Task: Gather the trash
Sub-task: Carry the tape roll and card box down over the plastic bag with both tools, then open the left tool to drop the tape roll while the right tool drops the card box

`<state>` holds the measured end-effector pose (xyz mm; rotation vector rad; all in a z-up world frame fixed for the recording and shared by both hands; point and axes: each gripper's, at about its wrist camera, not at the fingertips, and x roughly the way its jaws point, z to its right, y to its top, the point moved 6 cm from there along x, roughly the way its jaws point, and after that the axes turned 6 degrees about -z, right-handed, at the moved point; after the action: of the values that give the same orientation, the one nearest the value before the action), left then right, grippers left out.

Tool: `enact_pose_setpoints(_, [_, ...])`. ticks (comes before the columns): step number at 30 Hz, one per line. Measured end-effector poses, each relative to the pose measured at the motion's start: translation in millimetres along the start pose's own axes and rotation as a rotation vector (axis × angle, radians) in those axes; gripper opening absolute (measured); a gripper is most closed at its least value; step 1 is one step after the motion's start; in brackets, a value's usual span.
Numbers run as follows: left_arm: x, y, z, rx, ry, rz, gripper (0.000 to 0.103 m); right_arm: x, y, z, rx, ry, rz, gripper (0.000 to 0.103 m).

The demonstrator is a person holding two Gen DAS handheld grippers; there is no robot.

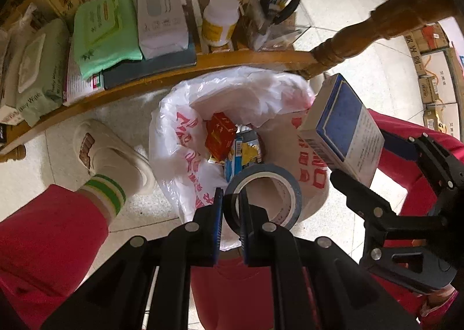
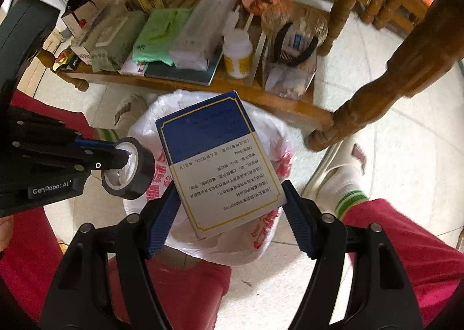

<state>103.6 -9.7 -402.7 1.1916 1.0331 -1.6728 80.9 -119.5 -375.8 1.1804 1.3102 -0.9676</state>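
Both hands are loaded and poised over the bin, so the collecting is well under way but this pair of items is not yet dropped. The left gripper [image 1: 232, 214] has its jaws pinched together on the wall of a roll of dark tape [image 1: 262, 195], one finger inside the core and one outside, held just above the near rim of the white plastic bag [image 1: 174, 138] that lines the trash bin. The right gripper [image 2: 229, 208] has its jaws clamped on the two long edges of a blue-and-white medicine box [image 2: 220, 161], tilted and hanging over the bag's mouth. Already inside the bag lie a red carton [image 1: 220, 135] and a blue-and-yellow wrapper [image 1: 242, 153] — earlier pickings, by the look of it. What is left, I judge, is to let go of the tape and the box, then decide whether anything more counts as trash.

The bin stands on a pale tiled floor [image 1: 362, 74], between the person's feet in white slippers [image 1: 110, 153] and red trousers. Just behind it runs the low wooden shelf [image 1: 232, 60] of a table, crowded — a green pack of wipes [image 1: 104, 34], a long white box [image 1: 159, 7], a white bottle with a yellow label [image 1: 219, 19], pliers [image 1: 278, 2]. Cardboard cartons [image 1: 432, 68] are stacked at the far right of the room.
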Motion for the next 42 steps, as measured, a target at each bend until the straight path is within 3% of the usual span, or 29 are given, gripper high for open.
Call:
enact_pose_setpoints(17, [62.1, 12.8, -14.5, -0.072, -0.024, -0.158, 0.011, 58.5, 5.2, 5.1, 0.048, 0.040, -0.133, 0.069])
enact_pose_setpoints(34, [71.6, 13.5, -22.8, -0.097, -0.001, -0.195, 0.012, 71.6, 5.7, 3.3, 0.066, 0.075, -0.170, 0.069])
enact_pose_setpoints(40, [72.1, 12.7, -24.9, -0.106, 0.008, -0.211, 0.043, 76.7, 2.8, 1.7, 0.066, 0.080, -0.192, 0.070])
enact_pose_setpoints(42, [71.1, 13.5, -24.1, -0.109, 0.006, -0.207, 0.045, 78.1, 1.8, 1.3, 0.067, 0.076, -0.197, 0.071])
